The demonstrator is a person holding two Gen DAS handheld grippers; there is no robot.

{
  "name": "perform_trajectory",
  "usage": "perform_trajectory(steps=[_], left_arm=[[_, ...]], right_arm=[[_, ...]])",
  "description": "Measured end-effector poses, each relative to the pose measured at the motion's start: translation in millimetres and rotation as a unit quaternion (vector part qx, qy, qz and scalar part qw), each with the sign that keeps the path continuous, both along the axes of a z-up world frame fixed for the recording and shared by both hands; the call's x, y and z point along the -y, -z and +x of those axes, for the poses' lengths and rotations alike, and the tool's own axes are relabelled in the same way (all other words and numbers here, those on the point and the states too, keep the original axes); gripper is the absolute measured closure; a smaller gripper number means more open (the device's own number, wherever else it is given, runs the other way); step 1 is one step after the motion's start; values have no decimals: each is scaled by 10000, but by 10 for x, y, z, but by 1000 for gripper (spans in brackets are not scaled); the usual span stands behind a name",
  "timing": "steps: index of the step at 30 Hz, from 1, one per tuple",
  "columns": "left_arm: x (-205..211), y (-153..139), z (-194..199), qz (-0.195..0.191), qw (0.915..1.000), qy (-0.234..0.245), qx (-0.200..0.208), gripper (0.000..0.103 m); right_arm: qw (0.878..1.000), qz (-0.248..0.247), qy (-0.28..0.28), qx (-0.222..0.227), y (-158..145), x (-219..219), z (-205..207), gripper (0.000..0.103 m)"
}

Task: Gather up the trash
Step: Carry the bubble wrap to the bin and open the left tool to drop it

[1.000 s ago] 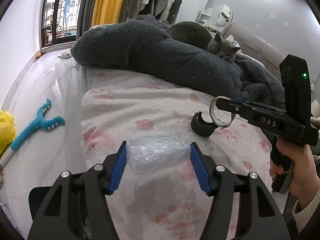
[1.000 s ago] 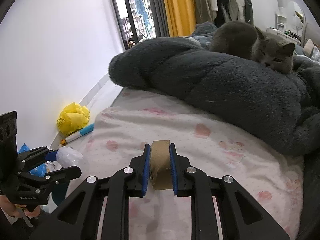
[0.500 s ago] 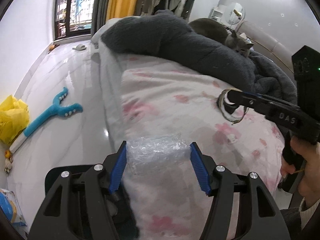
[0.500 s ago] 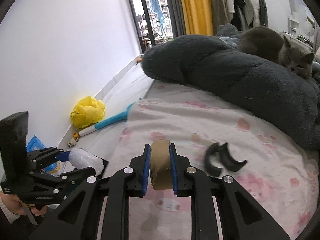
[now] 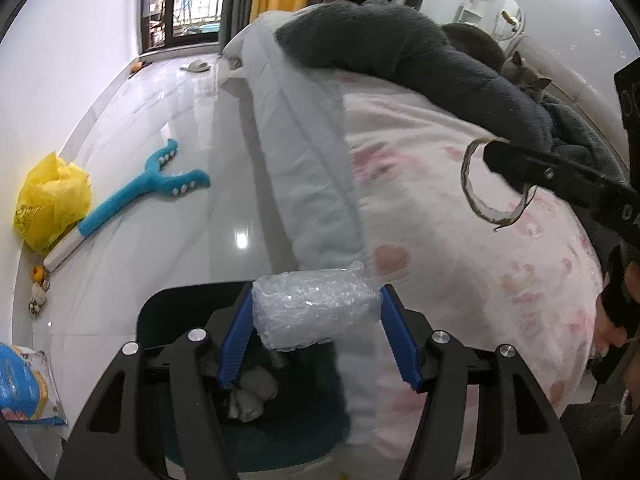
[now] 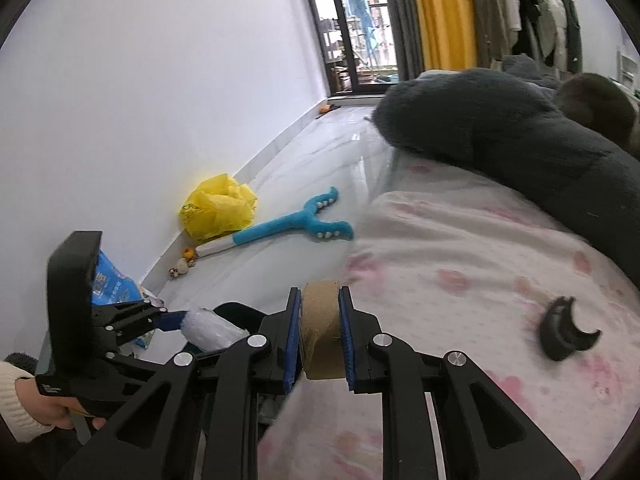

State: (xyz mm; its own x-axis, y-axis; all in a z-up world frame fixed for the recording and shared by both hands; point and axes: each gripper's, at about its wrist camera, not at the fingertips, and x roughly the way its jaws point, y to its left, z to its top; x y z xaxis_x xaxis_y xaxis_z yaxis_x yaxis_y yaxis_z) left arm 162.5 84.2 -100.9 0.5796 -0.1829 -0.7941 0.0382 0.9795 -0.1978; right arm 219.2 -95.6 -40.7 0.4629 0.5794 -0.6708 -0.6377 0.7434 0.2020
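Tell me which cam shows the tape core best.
Left wrist: the tape core shows side-on as an open ring in the right gripper. Right wrist shows only its outer cardboard band, edge-on between the fingers.

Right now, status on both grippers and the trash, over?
Left gripper shut on clear bubble-wrap wad, above dark bin. Right gripper shut on flattened brown cardboard tape ring. Black curved plastic piece left on bed. Nothing blocking the bin.
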Motion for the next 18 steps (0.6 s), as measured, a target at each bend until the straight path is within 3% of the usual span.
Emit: perform_trajectory(steps=[11, 18], left_arm=[[-539, 423, -82, 41, 9975, -352, -613, 39], [-805, 753, -146, 74, 9912, -535, -1207, 39]], right_arm=[[9993, -24, -364, -123, 89, -543, -71, 84], [9982, -67, -558, -209, 154, -838, -90, 84]])
